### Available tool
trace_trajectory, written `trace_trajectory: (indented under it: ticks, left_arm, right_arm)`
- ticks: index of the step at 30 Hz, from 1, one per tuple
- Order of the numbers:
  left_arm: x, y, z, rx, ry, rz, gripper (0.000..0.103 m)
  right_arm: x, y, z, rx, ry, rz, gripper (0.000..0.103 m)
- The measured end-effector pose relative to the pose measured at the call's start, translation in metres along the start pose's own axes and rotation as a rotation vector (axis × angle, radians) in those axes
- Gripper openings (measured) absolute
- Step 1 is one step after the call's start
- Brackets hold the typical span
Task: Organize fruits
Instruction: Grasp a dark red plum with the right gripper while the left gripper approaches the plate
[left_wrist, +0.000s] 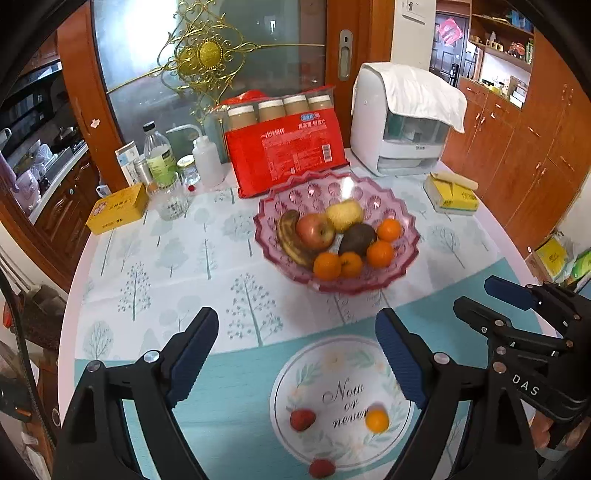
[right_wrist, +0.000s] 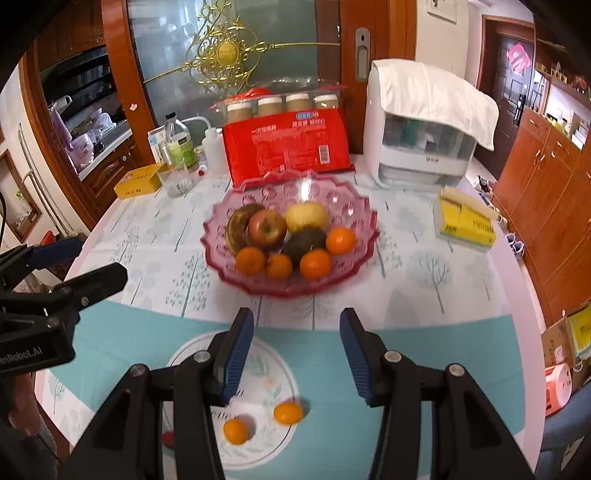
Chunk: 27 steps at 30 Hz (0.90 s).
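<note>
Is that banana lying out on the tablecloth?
No, the banana lies inside the pink bowl, against the red apple.

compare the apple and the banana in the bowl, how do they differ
The apple is round and red with yellow patches; the banana is long, curved and heavily browned. The apple sits nearer the bowl's middle, the banana along its left edge. Both lie touching in the pink glass bowl.

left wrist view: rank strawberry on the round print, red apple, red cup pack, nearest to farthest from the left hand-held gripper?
From the left hand-held gripper:
1. Strawberry, on the round printed mat just below the fingertips.
2. Red apple, in the pink fruit bowl mid-table, between banana and pear.
3. Red cup pack, standing behind the bowl at the table's far edge.
</note>
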<state>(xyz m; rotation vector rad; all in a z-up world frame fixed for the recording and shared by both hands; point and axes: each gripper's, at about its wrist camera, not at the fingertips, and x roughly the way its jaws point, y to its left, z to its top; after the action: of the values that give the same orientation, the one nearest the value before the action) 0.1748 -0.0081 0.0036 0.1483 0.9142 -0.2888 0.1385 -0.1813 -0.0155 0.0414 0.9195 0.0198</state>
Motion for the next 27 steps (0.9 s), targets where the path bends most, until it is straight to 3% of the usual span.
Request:
trace_trajectory:
  ticks: [7, 17, 27]
  left_arm:
    - [-0.002, 0.005, -0.045, 0.014, 0.015, -0.022, 0.086]
    - [0.033, 0.017, -0.117, 0.012, 0.138, -0.031, 0.086]
    - [0.067, 0.042, -0.139, 0.001, 0.205, -0.001, 0.086]
  right_arm:
    - [0.001, 0.014, -0.04, 0.013, 0.032, 0.016, 0.049]
    - [0.023, 0.034, -0.1, 0.044, 0.12, 0.027, 0.049]
    - [0.043, 0.076, -0.147, 0.004, 0.216, 0.126, 0.049]
